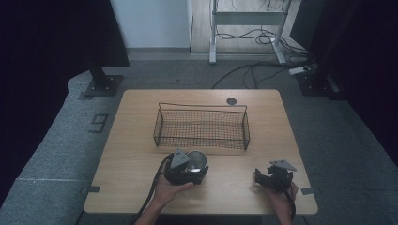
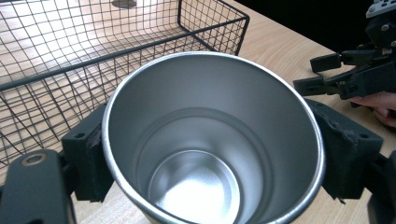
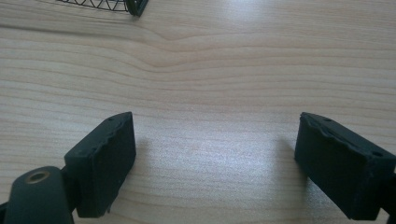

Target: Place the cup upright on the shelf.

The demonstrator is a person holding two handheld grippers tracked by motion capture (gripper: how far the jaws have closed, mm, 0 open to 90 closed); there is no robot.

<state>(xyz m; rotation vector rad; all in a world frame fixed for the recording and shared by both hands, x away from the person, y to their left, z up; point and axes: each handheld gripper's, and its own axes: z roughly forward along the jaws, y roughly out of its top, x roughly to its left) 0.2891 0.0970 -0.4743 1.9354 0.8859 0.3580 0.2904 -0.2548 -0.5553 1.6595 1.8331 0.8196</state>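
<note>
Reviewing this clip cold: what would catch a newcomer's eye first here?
The shiny metal cup, open mouth up and empty, is clamped between the left gripper's pads at the table's near edge. Just behind it stands an empty black wire basket in the middle of the wooden top. The right gripper hovers open over bare wood at the near right, holding nothing.

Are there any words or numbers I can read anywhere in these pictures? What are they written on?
"9": one big dark mark shaped like this digit on the grey floor left of the table, at; it may be only tape.
Metal cup, held in the left gripper: no writing to be seen.
Wire basket: no label.
Right gripper, jaws apart over bare wood: no text on its pads.
</note>
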